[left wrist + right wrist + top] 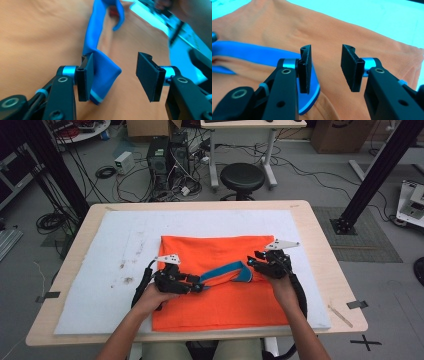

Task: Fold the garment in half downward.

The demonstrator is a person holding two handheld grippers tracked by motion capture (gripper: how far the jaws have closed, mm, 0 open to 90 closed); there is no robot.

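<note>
Forearms enter from the bottom of the high view, each hand carrying tongs over an orange shirt [220, 285] spread flat on a white pad [115, 250] that covers the worktop [325, 265]. Between the hands lies the shirt's blue collar [225, 272], folded onto the orange cloth, probably so that both ends can be reached at once. The left tongs [197, 286] sit at the collar's left end; in the left gripper view the jaws stand apart, one pad [85, 76] touching the blue band [103, 72], the other clear of it. The right tongs [255, 262] are at the collar's right end, likewise open, with the blue edge [308, 103] under one pad [305, 68]. Neither grips anything. Judging by this placement, the shirt is being folded or smoothed, collar first.
</note>
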